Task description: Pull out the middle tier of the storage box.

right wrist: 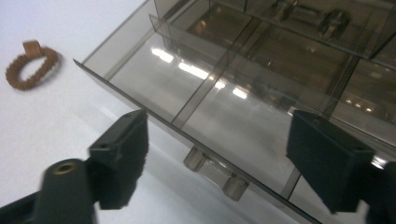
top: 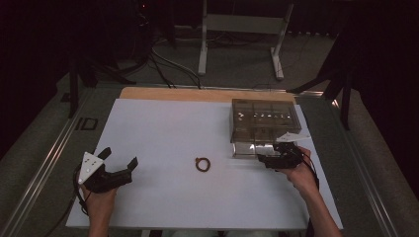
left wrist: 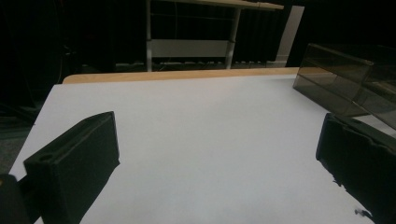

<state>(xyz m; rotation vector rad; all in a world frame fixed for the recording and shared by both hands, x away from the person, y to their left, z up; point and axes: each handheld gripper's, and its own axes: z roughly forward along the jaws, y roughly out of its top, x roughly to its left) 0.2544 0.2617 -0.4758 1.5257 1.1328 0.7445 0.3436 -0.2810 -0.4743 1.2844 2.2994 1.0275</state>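
Right gripper (right wrist: 215, 154) is held wide open with nothing gripped, the drawer handle (right wrist: 215, 172) of the smoked acrylic organizer (top: 264, 118) just below its jaws; a tilted closure could miss it, jolting the drawer (right wrist: 196, 93).

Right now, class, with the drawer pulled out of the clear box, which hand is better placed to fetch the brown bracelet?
Probably the right. The right gripper hovers open at the drawer, where the bracelet would likely go. The left gripper, also open, sits about as far away on the other side.
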